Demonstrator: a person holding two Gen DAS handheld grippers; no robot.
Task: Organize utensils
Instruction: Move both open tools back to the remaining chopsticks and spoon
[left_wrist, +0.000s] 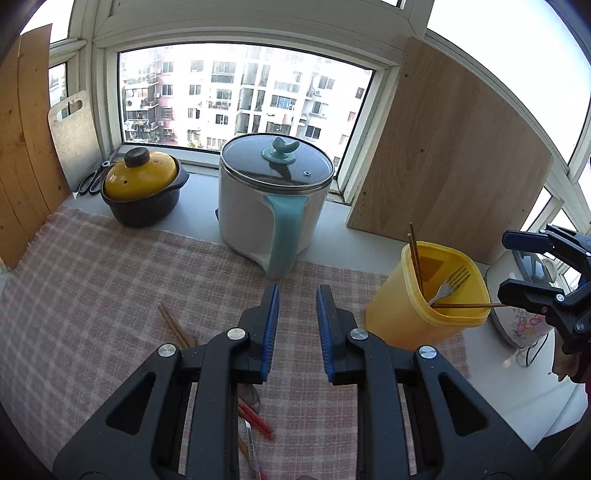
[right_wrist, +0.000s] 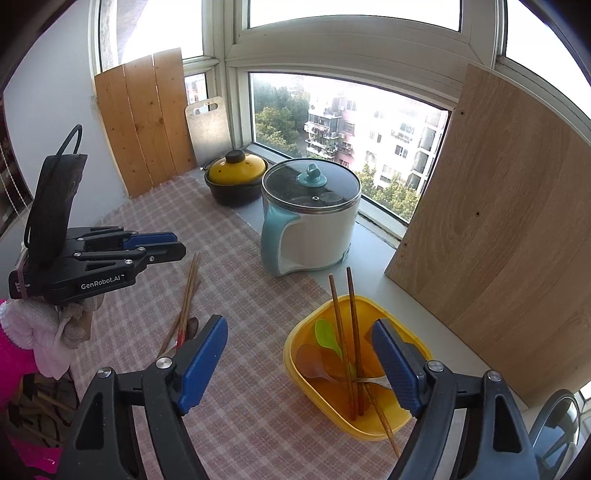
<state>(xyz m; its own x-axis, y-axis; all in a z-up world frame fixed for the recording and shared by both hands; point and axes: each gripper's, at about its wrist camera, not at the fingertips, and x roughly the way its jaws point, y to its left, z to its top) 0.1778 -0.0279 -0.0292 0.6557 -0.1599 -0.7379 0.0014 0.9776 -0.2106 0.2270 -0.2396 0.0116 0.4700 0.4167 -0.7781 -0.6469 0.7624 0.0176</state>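
Presently both grippers stand empty: left gripper (left_wrist: 297, 295) fingers slightly parted, right gripper (right_wrist: 299, 332) fingers released wide above the yellow holder (right_wrist: 314, 391) containing chopsticks (right_wrist: 341, 332).

1. Left tongs (left_wrist: 297, 295): black plastic frame with triangular cut-outs, silver round screws at the pivots, ribbed blue pads on the inner finger faces.
2. Right tongs (right_wrist: 299, 332): same build, black arms, silver screws, blue textured pads.
3. Side of the left unit, seen from the right wrist, carries white lettering "GenRobot.AI"; a black cable loops above it.
4. Person's hand (right_wrist: 55, 325): white knit glove, bright pink sleeve.
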